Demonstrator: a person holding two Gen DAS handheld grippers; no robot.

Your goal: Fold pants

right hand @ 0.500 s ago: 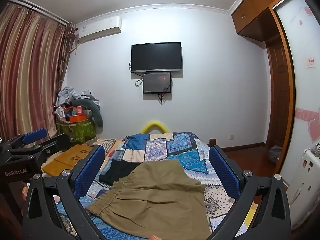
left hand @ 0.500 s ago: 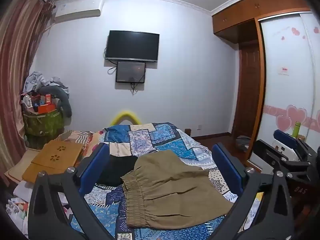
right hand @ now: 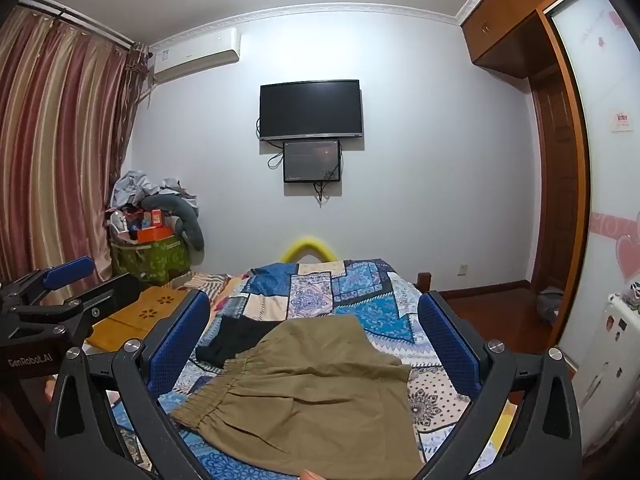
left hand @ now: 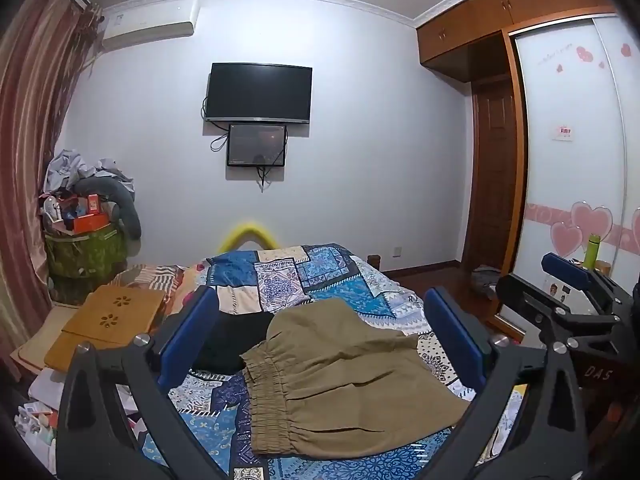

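Note:
Khaki pants with an elastic waistband lie folded on the patchwork bedspread, waistband toward the left. They also show in the right wrist view. My left gripper is open and empty, held above the pants. My right gripper is open and empty, also above the pants. Each gripper shows in the other's view: the right one at the right edge, the left one at the left edge.
A black garment lies on the bed left of the pants. A wooden lap desk sits at the bed's left side. A green basket piled with clutter stands by the curtain. A wardrobe stands at right.

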